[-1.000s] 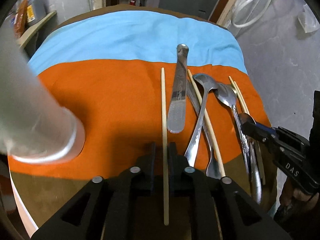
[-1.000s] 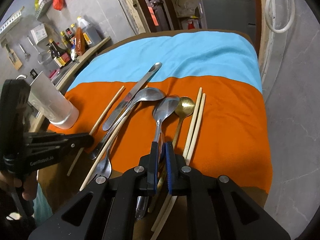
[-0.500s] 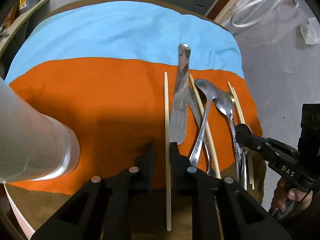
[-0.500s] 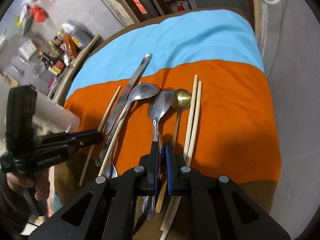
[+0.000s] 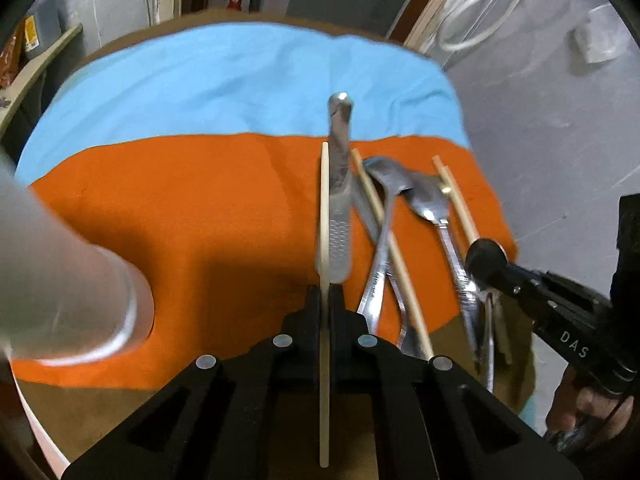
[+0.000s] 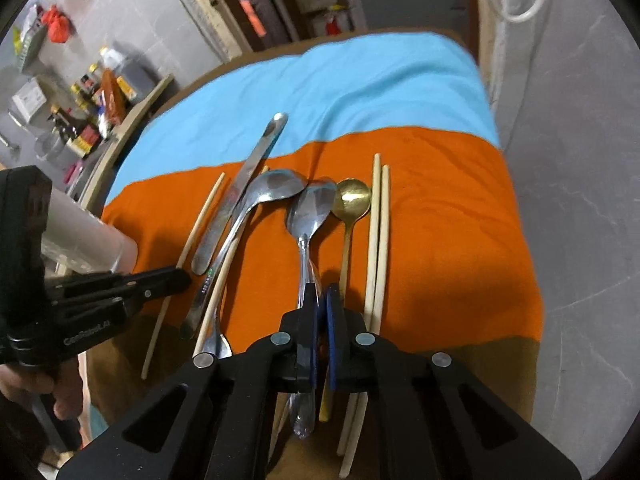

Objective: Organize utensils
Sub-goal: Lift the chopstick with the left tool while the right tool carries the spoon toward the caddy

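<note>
- Left wrist view: my left tongs [image 5: 325,300] are clenched on the lone chopstick [image 5: 325,216], pinched near its middle so it should balance when lifted. Its long axis runs straight away from me along the tongs' own line, far tip toward the blue half of the cloth [image 5: 240,76], near end past the bench edge.
- The knife [image 5: 340,200] lies just beside that chopstick, nearly parallel, rounded handle end pointing away onto the blue.
- The pale cup [image 5: 68,292] stands at my left on the orange cloth; I judge it the likely holder, well clear of the utensil row.
- Right wrist view: my right tongs [image 6: 320,300] are clenched on the handle of the silver spoon [image 6: 312,208], bowl pointing away, long axis in line with the tongs.
- The gold spoon [image 6: 351,200] lies just beside it, bowl away; its handle runs close along the tongs, whether touched I cannot tell.
- A pair of chopsticks [image 6: 378,240] lies side by side at the right, same heading.
- The row being parallel, each piece can be taken handle-on.
</note>
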A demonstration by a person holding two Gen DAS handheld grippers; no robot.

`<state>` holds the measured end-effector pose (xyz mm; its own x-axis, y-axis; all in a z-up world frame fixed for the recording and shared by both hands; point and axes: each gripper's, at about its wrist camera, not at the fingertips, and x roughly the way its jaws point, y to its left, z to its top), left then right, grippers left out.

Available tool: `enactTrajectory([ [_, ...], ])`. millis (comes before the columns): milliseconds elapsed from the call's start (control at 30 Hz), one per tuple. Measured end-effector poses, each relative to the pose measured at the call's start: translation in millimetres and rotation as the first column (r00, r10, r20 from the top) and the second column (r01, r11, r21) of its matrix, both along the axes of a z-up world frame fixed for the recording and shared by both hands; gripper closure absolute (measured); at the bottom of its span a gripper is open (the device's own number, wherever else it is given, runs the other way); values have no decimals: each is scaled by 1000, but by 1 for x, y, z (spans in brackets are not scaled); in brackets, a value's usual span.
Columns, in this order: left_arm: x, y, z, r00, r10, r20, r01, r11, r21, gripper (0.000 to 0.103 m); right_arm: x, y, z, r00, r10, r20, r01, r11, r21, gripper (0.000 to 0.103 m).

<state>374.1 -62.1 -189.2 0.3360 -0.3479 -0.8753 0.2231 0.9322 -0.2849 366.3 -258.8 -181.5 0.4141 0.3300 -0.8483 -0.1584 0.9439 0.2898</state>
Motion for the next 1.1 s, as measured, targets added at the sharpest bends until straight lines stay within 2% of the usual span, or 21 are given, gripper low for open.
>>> enactTrajectory([
  [67,-15,5,7,998,10,55,-7,998,-56,101,-13,-1,7,999,-28,34,28,1000,2,101],
  [133,-37,12,19,989,28,145,-10,992,-127,101,-27,-2,15,996,-51,78,51,999,11,101],
  [267,-66,21,41,967,47,252,-11,990,-142,101,-63,8,31,980,-80,185,80,997,7,101],
  [400,-90,40,73,929,80,361,-22,987,-162,101,-85,24,50,955,-85,284,88,996,0,101],
  [533,-94,58,106,891,128,435,-39,978,-206,101,-97,46,90,895,-69,440,65,998,24,101],
  [667,-85,93,137,841,190,507,-76,969,-236,101,-91,72,133,804,-61,591,7,996,93,101],
  [700,-84,108,145,824,213,524,-93,965,-246,101,-89,76,140,789,-61,612,-5,994,106,101],
  [767,-79,140,159,786,263,560,-132,955,-264,101,-79,94,162,732,-61,679,-46,989,138,101],
  [833,-72,162,165,749,298,592,-169,949,-264,101,-69,112,176,690,-61,721,-88,982,167,101],
  [933,-55,200,170,690,368,623,-239,929,-283,101,-49,135,185,660,-68,748,-131,970,204,101],
  [1100,-33,241,153,632,427,647,-291,904,-313,101,-23,173,176,612,-69,788,-138,972,191,101],
])
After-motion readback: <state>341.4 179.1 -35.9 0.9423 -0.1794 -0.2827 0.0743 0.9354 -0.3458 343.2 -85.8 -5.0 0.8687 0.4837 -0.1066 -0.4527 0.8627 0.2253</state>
